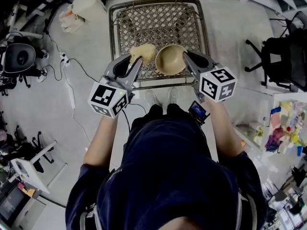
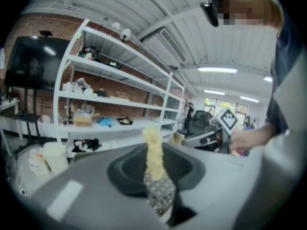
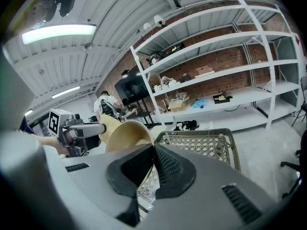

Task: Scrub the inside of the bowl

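A tan bowl (image 1: 170, 59) hangs tilted above a wire mesh basket (image 1: 158, 23), its hollow turned towards the sponge. My right gripper (image 1: 185, 57) is shut on the bowl's rim. In the right gripper view the bowl (image 3: 125, 133) rises from between the jaws of that gripper (image 3: 152, 150). My left gripper (image 1: 135, 61) is shut on a yellow sponge (image 1: 143, 53), held just left of the bowl. Seen from the left gripper (image 2: 157, 178), the sponge (image 2: 154, 150) sticks up from the jaws. Whether sponge and bowl touch is unclear.
The mesh basket (image 3: 201, 143) has raised metal rims and stands on a pale floor. White shelving (image 3: 225, 66) runs along a brick wall. Office chairs (image 1: 283, 56) stand right and left (image 1: 19, 56). A cable with a power strip (image 1: 71, 95) lies on the floor to the left.
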Demonstrator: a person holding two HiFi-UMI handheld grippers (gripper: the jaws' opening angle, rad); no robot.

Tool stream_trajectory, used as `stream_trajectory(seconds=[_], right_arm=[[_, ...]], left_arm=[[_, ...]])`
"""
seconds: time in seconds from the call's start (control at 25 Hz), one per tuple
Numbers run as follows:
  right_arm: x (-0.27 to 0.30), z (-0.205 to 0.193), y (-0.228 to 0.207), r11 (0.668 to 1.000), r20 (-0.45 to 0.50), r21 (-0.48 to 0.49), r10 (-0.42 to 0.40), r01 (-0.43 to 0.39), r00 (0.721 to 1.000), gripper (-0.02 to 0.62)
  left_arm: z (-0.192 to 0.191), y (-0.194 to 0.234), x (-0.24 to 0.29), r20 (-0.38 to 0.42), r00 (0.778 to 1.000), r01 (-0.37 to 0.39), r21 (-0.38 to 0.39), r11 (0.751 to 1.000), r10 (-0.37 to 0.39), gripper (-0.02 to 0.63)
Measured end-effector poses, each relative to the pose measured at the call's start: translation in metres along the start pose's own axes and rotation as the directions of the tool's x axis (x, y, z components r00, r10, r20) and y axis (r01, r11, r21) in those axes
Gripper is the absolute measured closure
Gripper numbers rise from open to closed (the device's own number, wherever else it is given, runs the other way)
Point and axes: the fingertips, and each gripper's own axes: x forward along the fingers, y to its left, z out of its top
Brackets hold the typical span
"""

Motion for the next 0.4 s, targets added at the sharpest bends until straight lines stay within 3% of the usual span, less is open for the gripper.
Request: stream_trajectory(seconds=[0.4], right_arm=[[0.0077, -0.0011, -0.0091, 1.0, -0.013, 0.014, -0.014, 0.014, 1.0, 0.58]], left_arm=[[-0.0012, 0.005, 0.0066, -0.012, 1.0, -0.001, -0.004, 1.0, 0.001, 0.528]])
